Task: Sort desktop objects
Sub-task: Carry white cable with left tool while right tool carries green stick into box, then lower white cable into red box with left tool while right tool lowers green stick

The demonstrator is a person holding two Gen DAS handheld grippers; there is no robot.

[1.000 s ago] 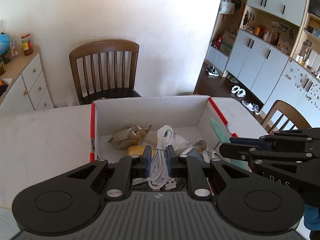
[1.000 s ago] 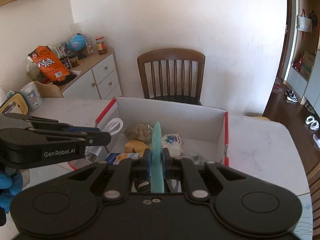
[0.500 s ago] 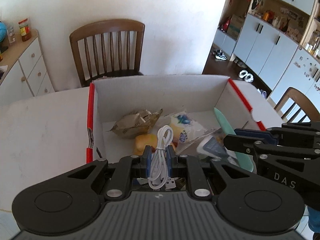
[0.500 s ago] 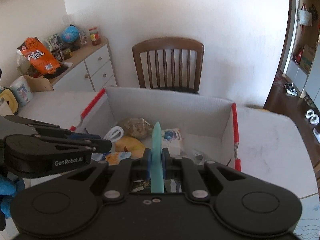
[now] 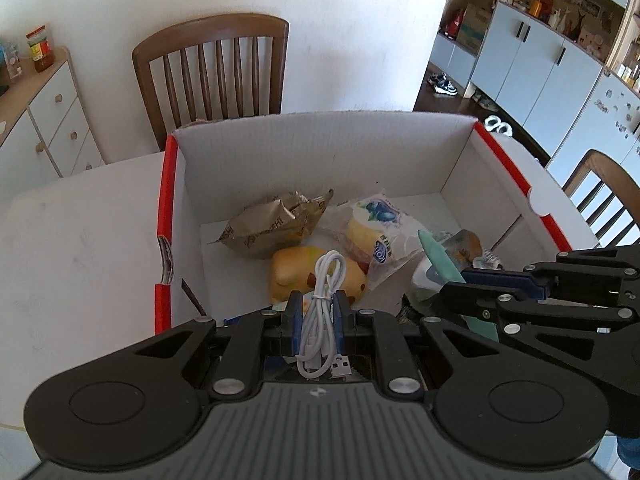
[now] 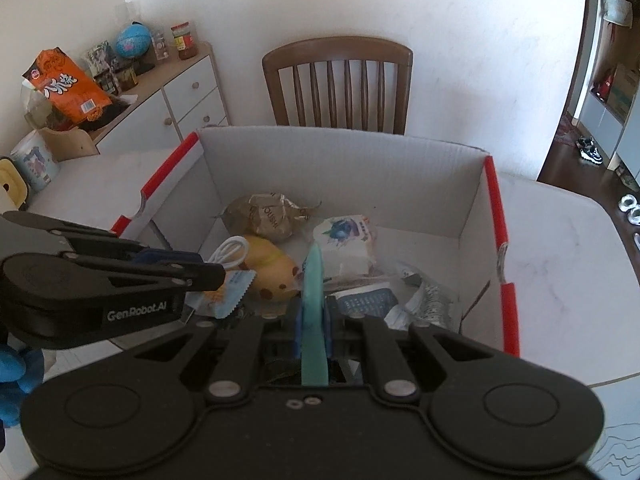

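Observation:
A white cardboard box (image 5: 320,148) with red rims stands on the table, also in the right wrist view (image 6: 348,160). Inside lie a brown crumpled packet (image 5: 276,226), a yellow plush toy (image 5: 296,276), a blueberry snack packet (image 5: 376,228) and other packets. My left gripper (image 5: 317,316) is shut on a coiled white USB cable (image 5: 322,312), held over the box's near edge. My right gripper (image 6: 313,320) is shut on a flat teal tool (image 6: 314,312), over the box beside the left one; it shows at the right of the left wrist view (image 5: 496,284).
A wooden chair (image 5: 212,68) stands behind the box. A white drawer cabinet (image 6: 176,108) with jars, a globe and an orange bag is at the back left. White table surface (image 5: 80,248) lies left of the box and to its right (image 6: 560,260). A second chair (image 5: 600,196) is at the right.
Both grippers have moved forward and higher over the box, still holding the cable and the teal tool. More of the box's inside shows now.

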